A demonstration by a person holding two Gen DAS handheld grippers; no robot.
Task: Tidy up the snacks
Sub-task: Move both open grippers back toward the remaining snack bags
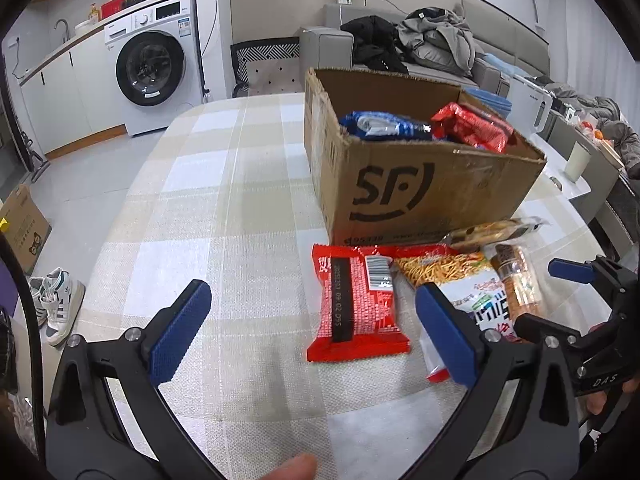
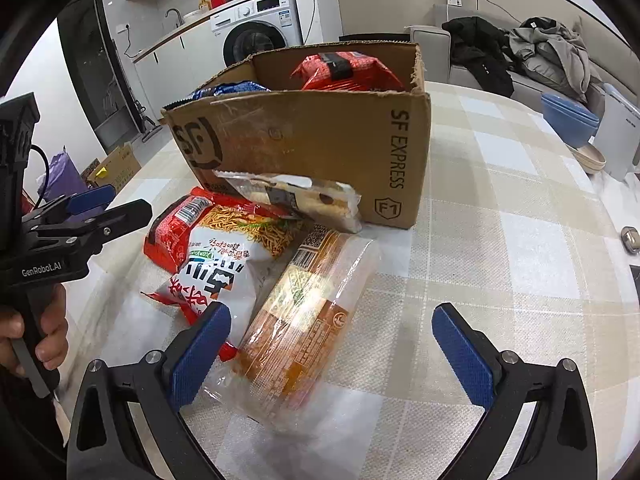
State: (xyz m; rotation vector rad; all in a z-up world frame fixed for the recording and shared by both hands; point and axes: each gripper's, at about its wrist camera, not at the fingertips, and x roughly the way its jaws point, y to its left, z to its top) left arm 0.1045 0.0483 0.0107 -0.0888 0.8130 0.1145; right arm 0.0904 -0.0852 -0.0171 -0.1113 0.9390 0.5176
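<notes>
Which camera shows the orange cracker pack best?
The right wrist view: the orange cracker pack lies whole and close, just ahead of the open right gripper. The left wrist view shows it small, near the edge.

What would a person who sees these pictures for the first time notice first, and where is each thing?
The open cardboard box with a big black logo stands in the middle of the checked table, with a blue packet and a red packet inside it. In front of the box lies a loose group of snacks, among them a flat red packet and an orange clear-wrapped pack. The left gripper and right gripper hover open over these.
</notes>
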